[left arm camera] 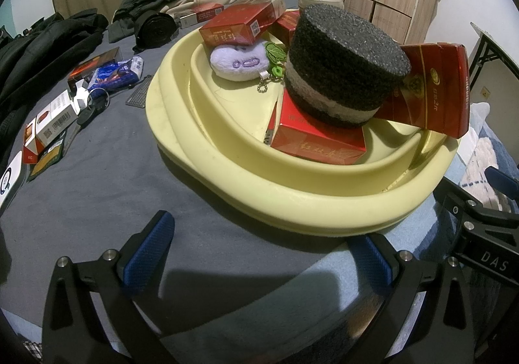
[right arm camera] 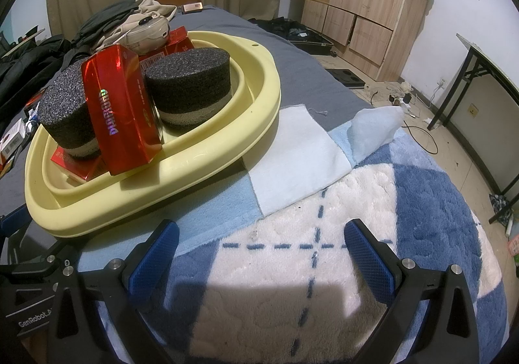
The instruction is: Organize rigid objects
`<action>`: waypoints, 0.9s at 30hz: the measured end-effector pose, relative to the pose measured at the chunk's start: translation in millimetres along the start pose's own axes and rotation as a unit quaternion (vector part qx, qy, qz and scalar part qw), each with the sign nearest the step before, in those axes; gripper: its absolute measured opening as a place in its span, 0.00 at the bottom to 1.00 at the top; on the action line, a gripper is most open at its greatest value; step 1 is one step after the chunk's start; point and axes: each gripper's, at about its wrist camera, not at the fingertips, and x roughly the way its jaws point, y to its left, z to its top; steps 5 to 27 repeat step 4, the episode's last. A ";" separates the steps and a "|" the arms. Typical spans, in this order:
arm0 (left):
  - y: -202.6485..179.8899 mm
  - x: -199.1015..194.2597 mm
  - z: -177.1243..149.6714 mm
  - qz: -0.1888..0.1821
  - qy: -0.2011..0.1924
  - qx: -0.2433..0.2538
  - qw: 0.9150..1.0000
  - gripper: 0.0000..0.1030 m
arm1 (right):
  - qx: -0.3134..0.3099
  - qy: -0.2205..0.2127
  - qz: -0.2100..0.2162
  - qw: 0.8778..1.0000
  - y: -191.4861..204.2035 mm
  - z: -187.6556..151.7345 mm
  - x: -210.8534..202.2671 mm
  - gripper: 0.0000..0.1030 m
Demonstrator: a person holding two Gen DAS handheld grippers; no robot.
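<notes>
Both tools, left tool [left arm camera: 262, 253] and right tool [right arm camera: 261, 247], hover spread and empty beside the yellow basin [left arm camera: 227, 150]; probably between placements, next fetching the white box [left arm camera: 53, 120] left of it.

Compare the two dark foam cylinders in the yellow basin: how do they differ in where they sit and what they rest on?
The near foam cylinder sits atop a flat red box, left of the standing red box. The far foam cylinder sits right of that box, deeper in the yellow basin; its support is hidden. Both are upright, black with a pale grey band.
</notes>
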 end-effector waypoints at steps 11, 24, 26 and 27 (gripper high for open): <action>-0.3 0.1 -0.1 0.000 -0.001 0.000 1.000 1.00 | 0.000 0.000 0.000 1.000 0.0 0.0 0.0 1.00; -0.3 0.1 -0.1 0.000 -0.001 0.000 1.000 1.00 | 0.000 0.000 0.000 1.000 0.0 0.0 0.0 1.00; -0.3 0.1 -0.1 0.000 -0.001 0.000 1.000 1.00 | 0.000 0.000 0.000 1.000 0.0 0.0 0.0 1.00; -0.3 0.1 -0.1 0.000 -0.001 0.000 1.000 1.00 | 0.000 0.000 0.000 1.000 0.0 0.0 0.0 1.00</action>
